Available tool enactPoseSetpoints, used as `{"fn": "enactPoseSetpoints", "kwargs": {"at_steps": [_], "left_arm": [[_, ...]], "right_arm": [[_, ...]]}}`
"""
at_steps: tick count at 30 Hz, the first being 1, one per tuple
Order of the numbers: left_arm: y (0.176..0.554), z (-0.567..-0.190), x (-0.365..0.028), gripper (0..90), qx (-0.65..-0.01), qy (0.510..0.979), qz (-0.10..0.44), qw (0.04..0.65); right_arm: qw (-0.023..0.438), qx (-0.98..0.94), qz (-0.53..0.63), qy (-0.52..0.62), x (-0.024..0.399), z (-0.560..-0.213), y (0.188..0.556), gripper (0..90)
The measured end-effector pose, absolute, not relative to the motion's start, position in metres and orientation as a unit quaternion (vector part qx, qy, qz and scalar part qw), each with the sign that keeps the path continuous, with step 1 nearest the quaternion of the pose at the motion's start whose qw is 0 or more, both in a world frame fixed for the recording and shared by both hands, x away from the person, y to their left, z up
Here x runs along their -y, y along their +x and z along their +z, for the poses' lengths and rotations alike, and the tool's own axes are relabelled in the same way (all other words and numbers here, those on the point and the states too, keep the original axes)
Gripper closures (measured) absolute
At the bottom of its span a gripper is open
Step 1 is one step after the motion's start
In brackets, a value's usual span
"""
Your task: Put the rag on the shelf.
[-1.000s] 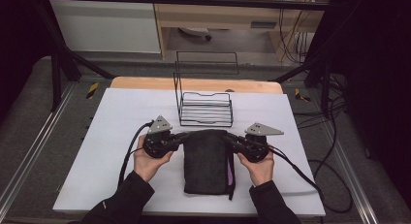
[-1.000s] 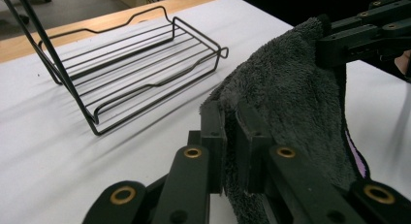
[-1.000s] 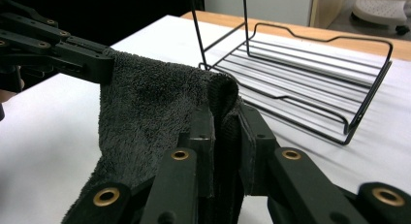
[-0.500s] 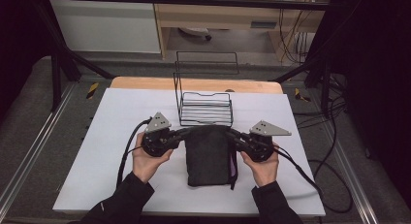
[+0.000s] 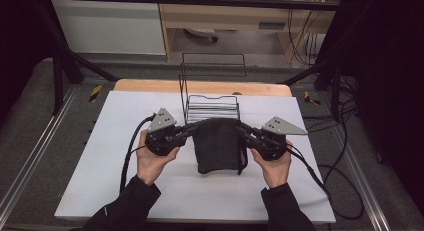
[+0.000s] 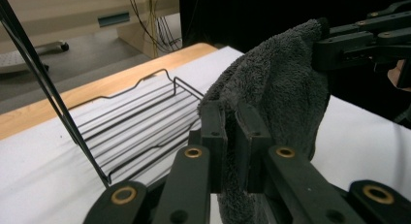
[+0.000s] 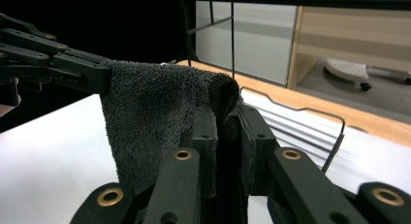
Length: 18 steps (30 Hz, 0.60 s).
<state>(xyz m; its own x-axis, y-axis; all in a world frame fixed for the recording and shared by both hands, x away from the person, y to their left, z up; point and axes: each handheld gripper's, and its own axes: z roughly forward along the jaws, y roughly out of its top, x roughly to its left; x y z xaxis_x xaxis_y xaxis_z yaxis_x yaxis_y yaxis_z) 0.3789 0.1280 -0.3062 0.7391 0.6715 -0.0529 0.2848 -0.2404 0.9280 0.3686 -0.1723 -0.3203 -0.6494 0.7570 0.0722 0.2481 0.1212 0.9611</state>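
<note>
High view first: my left gripper [image 5: 186,132] and my right gripper [image 5: 245,132] face each other, and each has its fingers clamped on a top corner of the dark grey terry towel [image 5: 218,146]. In the left gripper view my fingers [image 6: 213,136] pinch a fold of that towel [image 6: 276,88] between them, and the right gripper's jaws bite the far corner at the upper right. In the right gripper view my fingers [image 7: 204,132] squeeze the towel's [image 7: 155,112] near corner the same way. The towel hangs folded between the two grips, its upper edge stretched across, its lower part drooping toward the white surface [image 5: 125,191]. Just behind it stands a black wire rack [image 5: 212,103] with a tall back frame. Beyond the white sheet runs a wooden edge of the surface [image 5: 150,85], then grey floor [image 5: 30,131], a pale cabinet [image 5: 110,26] and hanging cables [image 5: 300,31].
</note>
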Motion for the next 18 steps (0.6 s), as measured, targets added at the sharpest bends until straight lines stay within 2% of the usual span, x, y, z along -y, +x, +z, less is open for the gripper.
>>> {"fn": "enactPoseSetpoints", "kwargs": {"at_steps": [18], "left_arm": [[0.39,-0.278,-0.127,83.5,-0.31,0.736,0.211,0.564]], "right_arm": [[0.276,-0.682,0.582,0.345,0.17,-0.294,0.375,79.6]]}}
